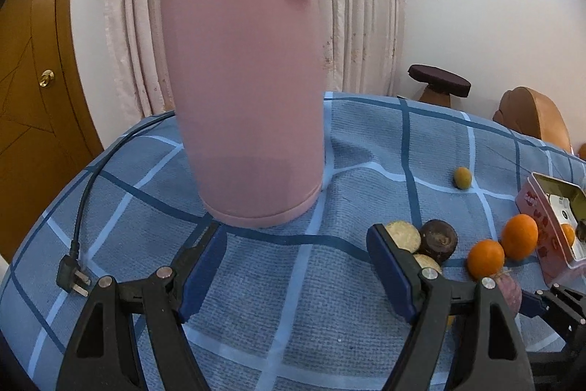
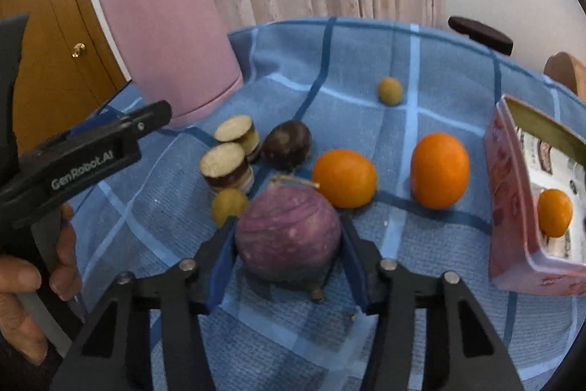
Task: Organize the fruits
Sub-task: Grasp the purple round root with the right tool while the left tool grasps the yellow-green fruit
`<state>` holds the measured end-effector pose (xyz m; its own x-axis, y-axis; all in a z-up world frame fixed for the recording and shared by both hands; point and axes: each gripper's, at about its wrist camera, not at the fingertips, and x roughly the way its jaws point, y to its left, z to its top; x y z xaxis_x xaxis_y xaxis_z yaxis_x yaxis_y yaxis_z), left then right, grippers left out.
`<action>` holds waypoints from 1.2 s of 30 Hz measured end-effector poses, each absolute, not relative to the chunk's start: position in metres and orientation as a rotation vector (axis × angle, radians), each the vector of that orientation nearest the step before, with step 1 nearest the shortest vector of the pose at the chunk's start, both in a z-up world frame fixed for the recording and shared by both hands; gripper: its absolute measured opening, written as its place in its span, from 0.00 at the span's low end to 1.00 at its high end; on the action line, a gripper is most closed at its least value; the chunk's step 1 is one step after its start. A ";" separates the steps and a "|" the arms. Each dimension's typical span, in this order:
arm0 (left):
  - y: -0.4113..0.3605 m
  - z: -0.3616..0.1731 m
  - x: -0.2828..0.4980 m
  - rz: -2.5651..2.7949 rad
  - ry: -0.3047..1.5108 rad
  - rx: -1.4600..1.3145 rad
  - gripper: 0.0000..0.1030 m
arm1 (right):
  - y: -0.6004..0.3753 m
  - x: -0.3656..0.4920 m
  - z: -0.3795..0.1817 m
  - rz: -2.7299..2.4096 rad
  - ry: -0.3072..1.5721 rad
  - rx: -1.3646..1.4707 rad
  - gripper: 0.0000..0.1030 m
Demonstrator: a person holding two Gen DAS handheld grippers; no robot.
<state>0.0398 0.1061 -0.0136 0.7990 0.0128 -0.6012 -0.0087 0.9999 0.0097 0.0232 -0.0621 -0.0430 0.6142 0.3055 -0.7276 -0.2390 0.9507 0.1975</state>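
Blue checked cloth covers the tabletop (image 2: 421, 336). At its near edge the right gripper (image 2: 289, 244) has its blue pads on both sides of a round purple fruit (image 2: 289, 233), seemingly pressing it. Two round orange fruits (image 2: 344, 178) lie just beyond, near an open pink tin (image 2: 512, 207). The left gripper (image 1: 296, 266) stands wide, empty, before a tall pink kettle (image 1: 245, 79).

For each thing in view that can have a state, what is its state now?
Left gripper: open, holding nothing.
Right gripper: closed on the purple onion.
Pink tin: open, one orange inside.
Pink kettle: upright, lid on.
Power plug: unplugged, lying on the cloth.
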 end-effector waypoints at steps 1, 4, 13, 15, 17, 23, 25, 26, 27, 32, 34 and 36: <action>0.106 -0.014 0.040 0.010 0.647 0.007 0.78 | -0.065 0.024 -0.044 0.318 0.854 0.099 0.54; 0.103 -0.015 0.040 -0.025 0.661 -0.003 0.78 | -0.076 0.017 -0.040 0.318 0.829 0.141 0.54; 0.075 -0.015 0.029 -0.283 0.711 -0.025 0.77 | -0.136 -0.018 0.007 0.132 0.541 0.217 0.54; 0.060 -0.019 0.026 -0.299 0.719 0.033 0.77 | -0.145 -0.016 0.009 0.099 0.531 0.230 0.54; 0.052 -0.023 0.026 -0.304 0.738 0.051 0.77 | -0.154 -0.015 0.009 0.100 0.536 0.276 0.54; 0.034 -0.047 0.034 -0.301 0.852 0.077 0.58 | -0.155 -0.017 0.009 0.123 0.553 0.302 0.54; 0.035 -0.051 0.038 -0.295 0.879 0.064 0.52 | -0.152 -0.019 0.011 0.130 0.545 0.286 0.54; 0.037 -0.051 0.038 -0.300 0.876 0.050 0.50 | -0.149 -0.019 0.011 0.130 0.543 0.272 0.54; 0.039 -0.051 0.038 -0.304 0.876 0.041 0.50 | -0.147 -0.019 0.011 0.127 0.543 0.259 0.54; 0.042 -0.052 0.037 -0.328 0.874 0.016 0.47 | -0.141 -0.019 0.009 0.116 0.546 0.224 0.54; 0.045 -0.048 0.035 -0.355 0.867 -0.003 0.26 | -0.142 -0.020 0.009 0.108 0.536 0.218 0.54; 0.049 -0.040 0.031 -0.376 0.818 -0.024 0.26 | -0.143 -0.020 0.011 0.098 0.525 0.214 0.54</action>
<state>0.0310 0.0493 -0.0399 0.6212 -0.3367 -0.7076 0.3180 0.9336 -0.1651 -0.0204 -0.1434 0.0109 0.8614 0.1473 -0.4861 -0.0379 0.9730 0.2278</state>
